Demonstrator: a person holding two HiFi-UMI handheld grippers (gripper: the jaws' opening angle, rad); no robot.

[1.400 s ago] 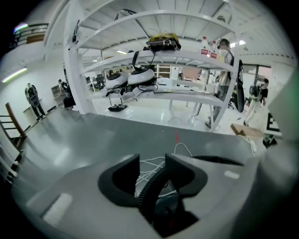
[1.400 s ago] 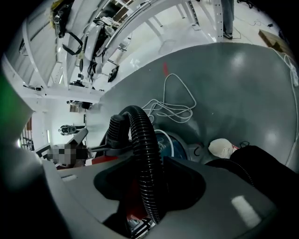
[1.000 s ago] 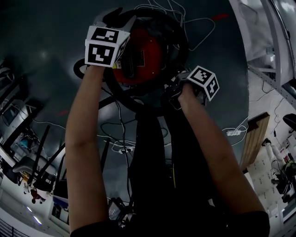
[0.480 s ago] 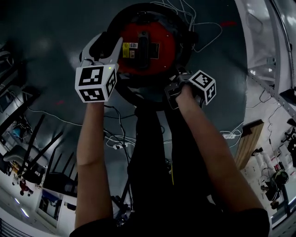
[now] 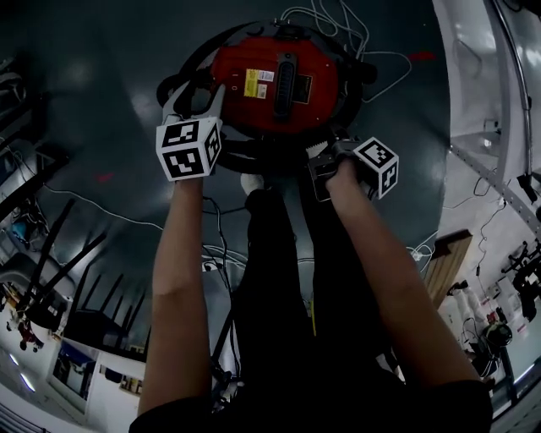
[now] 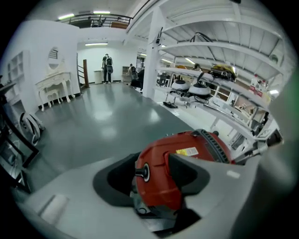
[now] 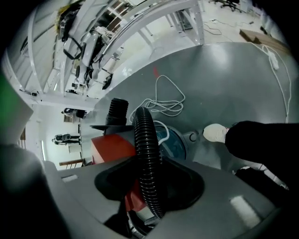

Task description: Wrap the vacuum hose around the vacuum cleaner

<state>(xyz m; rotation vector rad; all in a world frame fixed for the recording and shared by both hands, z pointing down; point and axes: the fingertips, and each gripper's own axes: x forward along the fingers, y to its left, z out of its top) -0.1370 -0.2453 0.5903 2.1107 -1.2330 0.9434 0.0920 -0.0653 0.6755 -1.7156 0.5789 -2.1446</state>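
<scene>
The red vacuum cleaner [image 5: 275,80] stands on the grey floor at the top centre of the head view, with the black ribbed hose [image 5: 199,52] curving round its body. My left gripper [image 5: 193,95] hovers at the vacuum's left side. Its jaws have just been opening, and between them [image 6: 153,177] shows only the red body [image 6: 187,149] further off. My right gripper [image 5: 325,152] is at the vacuum's near right side, shut [image 7: 149,186] on the hose [image 7: 145,140], which runs up and over the red body [image 7: 110,147].
A white power cable [image 5: 338,21] lies in loops on the floor behind the vacuum [image 7: 166,100]. The person's white shoe [image 7: 216,133] stands close to the vacuum's base. Black chair frames [image 5: 76,279] stand at the left, white shelving [image 5: 499,101] at the right.
My left gripper has come off the vacuum's far top, swung out to its left and then back close to that side. The right gripper has stayed at the near right.
</scene>
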